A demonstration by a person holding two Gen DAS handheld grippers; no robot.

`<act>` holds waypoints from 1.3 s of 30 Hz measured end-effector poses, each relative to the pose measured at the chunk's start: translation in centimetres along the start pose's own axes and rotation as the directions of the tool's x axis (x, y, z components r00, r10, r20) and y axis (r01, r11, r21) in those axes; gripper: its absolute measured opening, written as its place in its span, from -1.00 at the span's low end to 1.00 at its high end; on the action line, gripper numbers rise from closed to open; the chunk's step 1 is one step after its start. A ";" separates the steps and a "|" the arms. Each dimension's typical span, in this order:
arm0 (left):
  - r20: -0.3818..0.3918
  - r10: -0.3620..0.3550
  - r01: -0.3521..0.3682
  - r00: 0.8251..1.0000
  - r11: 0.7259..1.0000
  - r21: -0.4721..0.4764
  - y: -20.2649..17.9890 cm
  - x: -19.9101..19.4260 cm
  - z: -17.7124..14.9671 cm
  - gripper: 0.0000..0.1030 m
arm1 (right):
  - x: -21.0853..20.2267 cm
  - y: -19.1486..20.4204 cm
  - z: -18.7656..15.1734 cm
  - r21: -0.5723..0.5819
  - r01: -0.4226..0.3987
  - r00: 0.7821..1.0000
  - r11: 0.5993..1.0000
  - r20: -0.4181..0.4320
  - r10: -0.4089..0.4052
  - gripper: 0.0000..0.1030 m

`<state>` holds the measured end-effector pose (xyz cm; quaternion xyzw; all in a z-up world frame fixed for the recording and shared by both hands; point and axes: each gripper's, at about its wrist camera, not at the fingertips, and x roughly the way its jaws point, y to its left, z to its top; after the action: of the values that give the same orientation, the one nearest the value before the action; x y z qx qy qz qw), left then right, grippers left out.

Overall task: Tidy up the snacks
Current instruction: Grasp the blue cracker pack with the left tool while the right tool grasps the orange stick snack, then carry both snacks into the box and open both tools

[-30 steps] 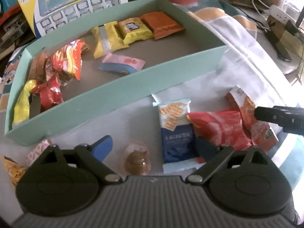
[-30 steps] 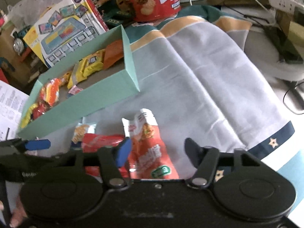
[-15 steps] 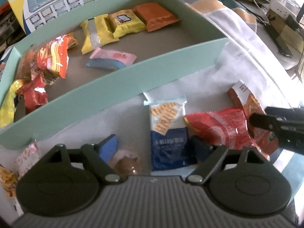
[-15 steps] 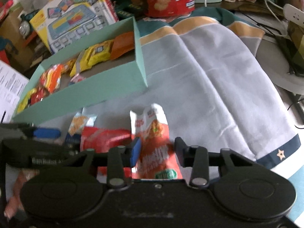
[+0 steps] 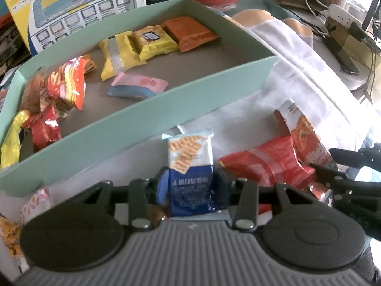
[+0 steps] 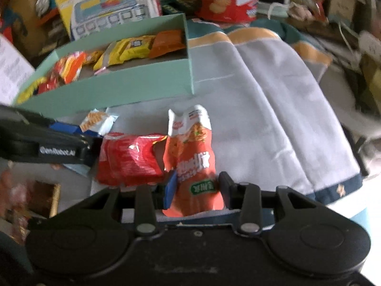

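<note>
A blue-and-white cracker packet (image 5: 189,159) lies on the grey cloth just in front of the teal box (image 5: 142,119). My left gripper (image 5: 191,187) is closing on it, a pad pressing on each side of its blue lower half. To its right lie a red packet (image 5: 266,164) and an orange packet (image 5: 302,128). In the right wrist view my right gripper (image 6: 196,186) is closing on the lower end of the orange packet (image 6: 190,152), both pads against it. The red packet (image 6: 128,159) lies just left of it. The teal box (image 6: 119,90) holds several snack packets.
Small packets (image 5: 35,202) lie at the cloth's near left corner, and a brown square sweet (image 6: 45,197) lies left of the right gripper. Behind the box stand a toy carton (image 5: 78,12) and a red biscuit tin (image 6: 228,0). A power strip (image 5: 343,14) and cables sit far right.
My left gripper's jaws went from wide apart over the round jelly sweet to closed on the blue cracker packet. The right gripper's jaws narrowed onto the orange packet and rolled slightly.
</note>
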<state>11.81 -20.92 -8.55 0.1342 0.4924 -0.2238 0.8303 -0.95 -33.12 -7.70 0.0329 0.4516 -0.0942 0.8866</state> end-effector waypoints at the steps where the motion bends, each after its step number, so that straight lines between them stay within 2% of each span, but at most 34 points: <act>1: 0.000 0.000 0.000 1.000 1.000 -0.005 0.1 -0.1 -0.1 -0.19 | 0.0 0.4 0.1 -0.016 -0.002 1.000 1.000 -0.002 0.002 -0.49; 2: 0.001 -0.002 0.002 1.000 1.000 -0.011 0.3 -0.2 -0.1 -0.22 | 0.1 0.7 0.4 -0.018 -0.011 1.000 1.000 -0.009 0.011 -0.53; 4: -0.002 -0.007 0.007 1.000 0.999 -0.036 0.7 -0.4 -0.3 -0.26 | 0.0 0.2 0.9 0.049 -0.068 0.997 0.997 -0.026 0.069 -0.63; 10: -0.007 -0.012 0.011 1.000 0.998 -0.066 1.8 -1.4 -1.0 -0.30 | -0.4 -1.8 0.5 0.232 -0.152 0.986 0.961 -0.036 0.165 -0.70; 15: 0.006 -0.020 0.021 1.000 0.997 -0.073 2.2 -2.3 -1.3 -0.38 | -1.5 -2.6 0.2 0.261 -0.161 0.985 0.952 -0.009 0.170 -0.72; 19: 0.031 -0.027 0.029 0.999 0.997 -0.074 2.2 -3.5 -1.3 -0.66 | -2.2 -3.3 0.4 0.277 -0.163 0.986 0.947 0.017 0.165 -0.73; 22: 0.031 -0.025 0.027 0.999 0.998 -0.058 2.1 -3.7 -1.3 -0.67 | -2.5 -3.2 0.7 0.246 -0.150 0.989 0.958 0.021 0.149 -0.73; 26: 0.032 -0.030 0.032 0.999 0.997 -0.065 2.3 -3.7 -1.6 -0.65 | -1.1 -2.9 0.1 0.229 -0.133 0.989 0.964 -0.035 0.145 -0.72; 27: 0.025 -0.037 0.038 0.999 0.997 -0.062 2.4 -3.5 -1.6 -0.59 | -0.8 -2.9 -0.1 0.230 -0.129 0.988 0.965 -0.048 0.144 -0.69; 30: -0.002 -0.038 0.038 0.999 0.997 -0.066 2.5 -2.8 -1.9 -0.32 | -0.4 -3.1 -0.2 0.228 -0.101 0.992 0.968 -0.053 0.116 -0.43; 32: -0.010 -0.035 0.035 0.999 0.997 -0.062 2.5 -2.5 -1.9 -0.26 | 0.0 -3.1 0.0 0.236 -0.098 0.992 0.967 -0.054 0.114 -0.38; 33: -0.014 -0.034 0.033 0.999 0.998 -0.058 2.4 -2.4 -1.8 -0.23 | 0.1 -2.9 0.2 0.233 -0.095 0.992 0.968 -0.055 0.111 -0.26; 34: -0.024 -0.032 0.031 0.999 0.998 -0.054 2.2 -2.2 -1.7 -0.19 | 0.2 -2.7 0.3 0.224 -0.089 0.993 0.971 -0.055 0.104 -0.05; 36: -0.041 -0.028 0.026 0.999 0.999 -0.043 1.9 -1.6 -1.6 -0.11 | 0.5 -1.9 0.6 0.187 -0.073 0.995 0.980 -0.046 0.083 0.11; 39: -0.045 0.005 -0.005 0.999 1.000 -0.016 1.2 -0.9 -1.4 0.03 | 1.1 -0.6 0.7 0.133 -0.045 0.997 0.990 -0.051 0.052 0.14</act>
<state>10.96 -19.01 -8.42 0.1338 0.5124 -0.2148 0.8206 0.08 -34.00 -8.20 0.1051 0.4674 -0.1012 0.8719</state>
